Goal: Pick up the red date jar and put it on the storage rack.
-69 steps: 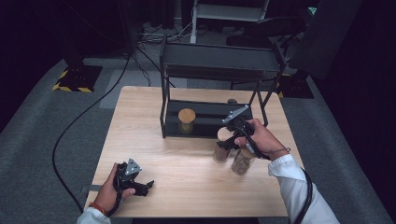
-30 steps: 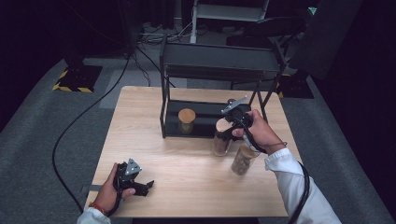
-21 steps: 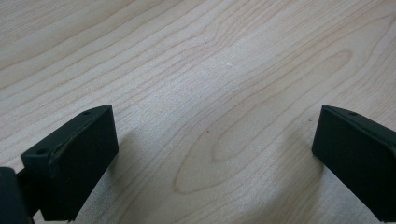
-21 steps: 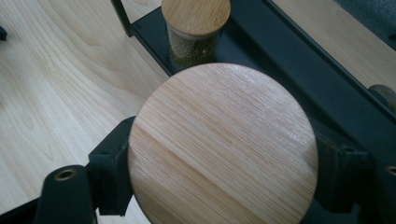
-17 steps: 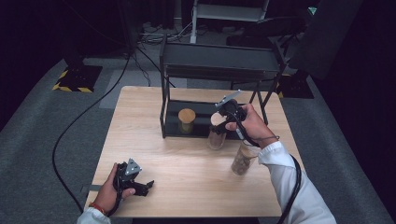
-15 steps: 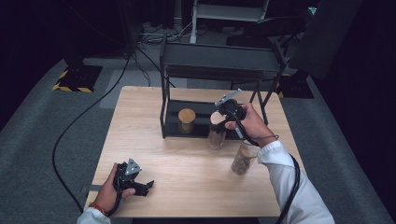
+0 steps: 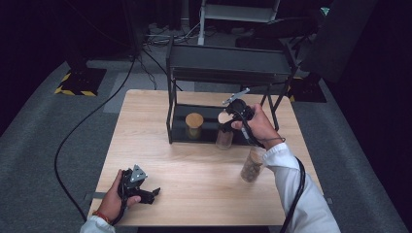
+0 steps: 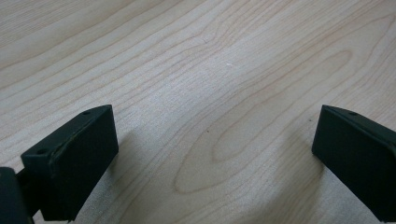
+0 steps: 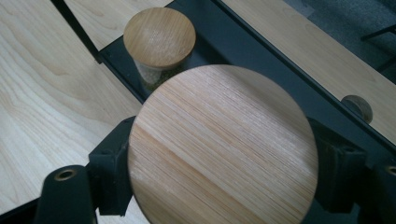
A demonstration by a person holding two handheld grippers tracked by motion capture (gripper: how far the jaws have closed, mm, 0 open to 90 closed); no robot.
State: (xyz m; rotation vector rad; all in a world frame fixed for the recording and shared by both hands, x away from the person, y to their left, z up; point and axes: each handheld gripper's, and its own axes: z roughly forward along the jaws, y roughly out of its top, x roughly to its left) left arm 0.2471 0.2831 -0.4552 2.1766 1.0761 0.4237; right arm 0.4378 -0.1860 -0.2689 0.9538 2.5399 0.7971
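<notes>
Item: jar with wooden lid [image 7: 224, 131], clamped by your right gripper [image 7: 232, 115]; in the right gripper view the two black jaws press on either side of the round lid [image 9: 224, 149], so the grip is closed on the jar just under its top. Change on record: a little over two seconds ago you held this jar out over the open table in front of the rack, close to the third jar; since then your right hand has carried it back and leftward, and it now stands at the front edge of the black rack [image 7: 228, 63], at the lower shelf [image 7: 209, 127]. Reading: you appear to be shelving it, and the carry looks nearly done, with the set-down and release yet to come. Orientation: long axis upright, lid facing up, glass body hanging below the jaws; whether its base touches the shelf cannot be told. Neighbouring stock: a second lidded jar [image 7: 194, 126] already on the same shelf to the left, apart from the held one; a third jar [image 7: 252, 165] on the table [image 7: 194, 194] near your right sleeve, not yet shelved. Left gripper [image 7: 141, 191]: resting low at the table's near left corner, unmoved throughout, jaws spread wide with bare wood between them [image 8: 210, 140].
</notes>
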